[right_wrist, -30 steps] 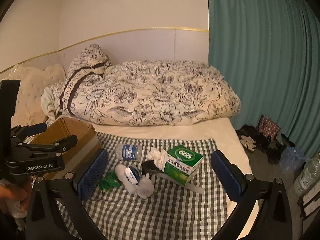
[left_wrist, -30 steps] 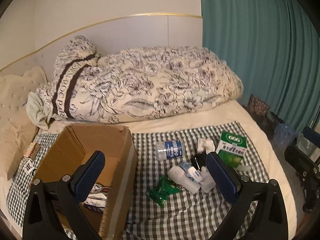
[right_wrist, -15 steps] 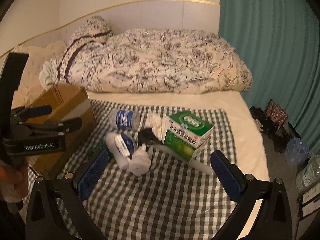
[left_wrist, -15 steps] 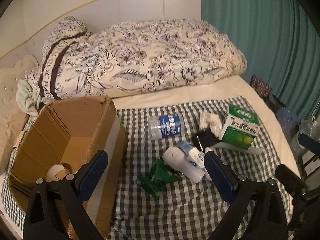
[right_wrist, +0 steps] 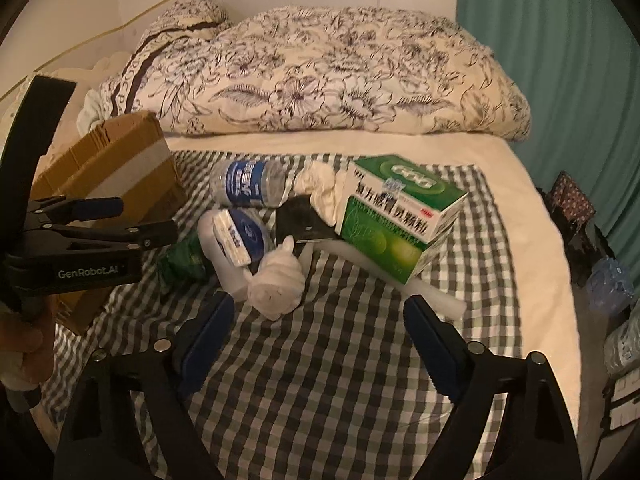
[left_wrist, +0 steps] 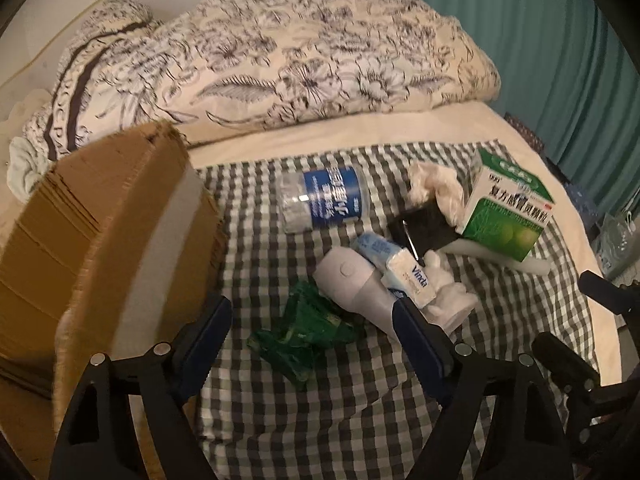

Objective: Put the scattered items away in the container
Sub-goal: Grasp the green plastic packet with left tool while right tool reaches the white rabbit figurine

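Scattered items lie bunched on the checked cloth (left_wrist: 320, 420) right of the box (left_wrist: 100, 240): a soft, crinkly green packet (left_wrist: 304, 332) nearest, best pinched mid-body. Left gripper (left_wrist: 312, 340) and right gripper (right_wrist: 316, 336) fingers, just narrowing, stand wide and empty. Box's inside is hidden; a black thing (right_wrist: 300, 220) stays unclear.

Black plastic left gripper (left_wrist: 312, 326) and right gripper (right_wrist: 316, 324): blue ribbed pads, silver screws; white "GenRobot.AI" lettering on left.

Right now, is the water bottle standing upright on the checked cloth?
No, the water bottle lies on its side on the checked cloth.
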Available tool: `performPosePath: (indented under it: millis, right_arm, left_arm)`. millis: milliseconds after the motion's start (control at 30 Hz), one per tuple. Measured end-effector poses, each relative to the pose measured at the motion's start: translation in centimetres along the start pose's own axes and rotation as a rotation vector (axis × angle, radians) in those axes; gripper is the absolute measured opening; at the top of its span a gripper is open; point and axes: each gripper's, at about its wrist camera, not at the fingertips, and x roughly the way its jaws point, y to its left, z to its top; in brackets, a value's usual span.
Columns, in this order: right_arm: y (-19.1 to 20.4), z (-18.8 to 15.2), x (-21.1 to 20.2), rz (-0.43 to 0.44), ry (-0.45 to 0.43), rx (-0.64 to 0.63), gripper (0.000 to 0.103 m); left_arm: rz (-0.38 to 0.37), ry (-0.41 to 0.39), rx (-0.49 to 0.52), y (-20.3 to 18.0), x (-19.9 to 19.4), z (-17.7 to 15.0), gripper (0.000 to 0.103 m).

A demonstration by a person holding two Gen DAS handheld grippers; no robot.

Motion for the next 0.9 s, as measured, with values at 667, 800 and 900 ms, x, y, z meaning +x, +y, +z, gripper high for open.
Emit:
performPosePath:
  millis: [667,800,900]
  right_arm:
    - [1.4,-0.3,7.1,0.073,0.106,-0.002,0.076]
    - [1.5,0.1,8.2,0.062,0.113,-0.003,0.076]
    - [1.7,0.4,9.1,0.055,0.120,-0.007,0.076]
  left_arm:
    - [-0.018,0.206,-0.083,1.5,6.2,-1.0,0.080]
    - [-0.027,0.212,-0.094,1.7,6.8,-1.2,0.080]
    - [-0.026,0.212,-0.093,1.8,7.3,-1.3,0.079]
